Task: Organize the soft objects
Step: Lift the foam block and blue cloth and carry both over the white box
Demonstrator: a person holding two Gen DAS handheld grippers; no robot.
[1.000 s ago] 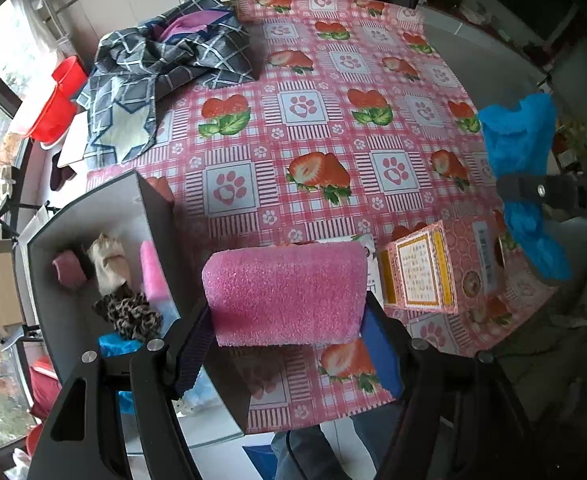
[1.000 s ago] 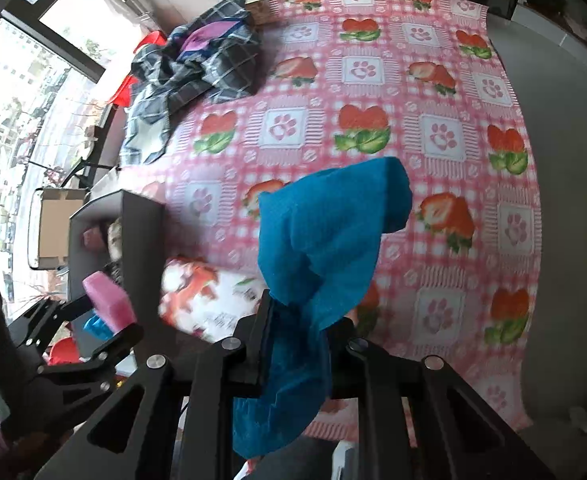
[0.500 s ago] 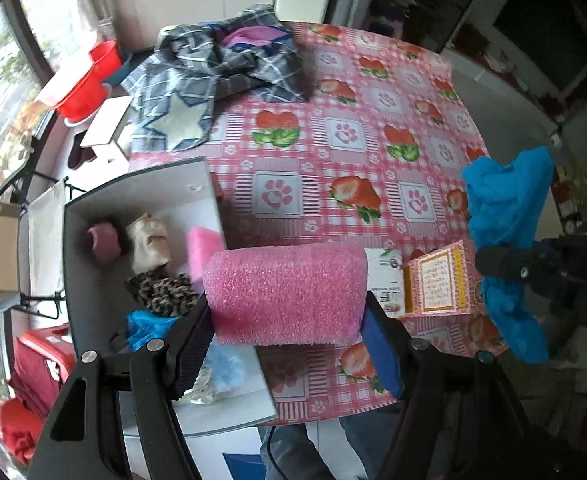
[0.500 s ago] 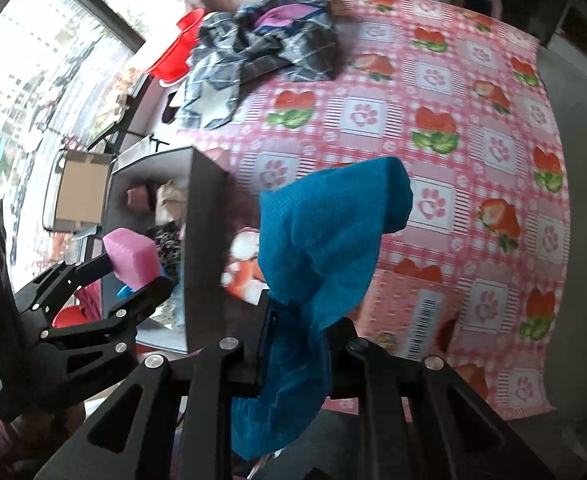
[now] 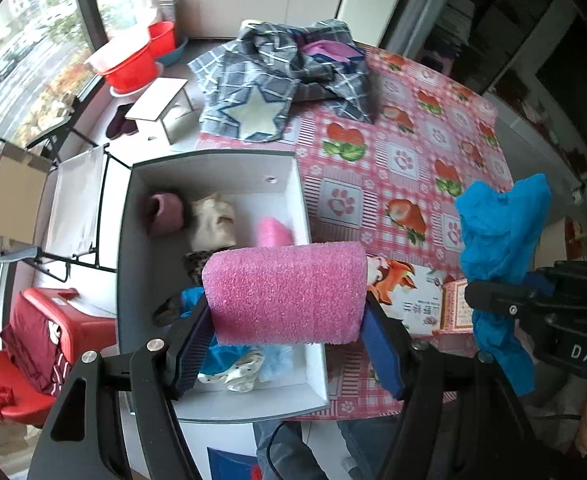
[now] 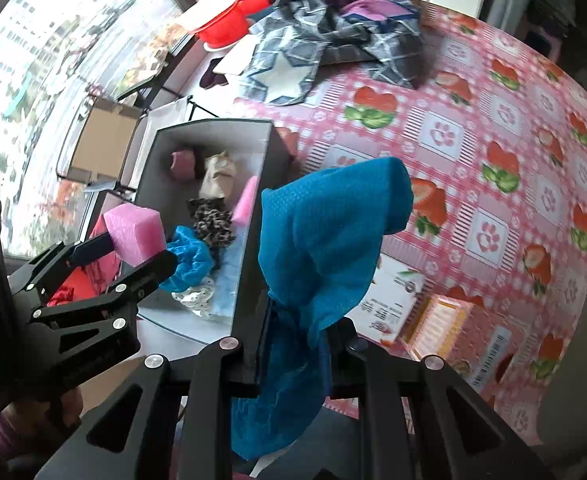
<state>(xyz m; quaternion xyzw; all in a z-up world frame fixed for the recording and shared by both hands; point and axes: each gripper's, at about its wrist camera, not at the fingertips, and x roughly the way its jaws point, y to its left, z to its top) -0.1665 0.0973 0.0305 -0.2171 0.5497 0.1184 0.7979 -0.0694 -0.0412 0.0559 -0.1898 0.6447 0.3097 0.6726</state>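
Left hand-held gripper pinches a pink foam block above the open grey box of soft items. Right hand-held gripper is clamped on a crumpled blue mesh cloth, above the strawberry-print surface beside that box.

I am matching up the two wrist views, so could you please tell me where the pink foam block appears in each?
Left wrist view: pink foam block at lower centre, held in the left gripper.
Right wrist view: at left, in front of the grey storage box.
Shared landmark: the grey storage box.
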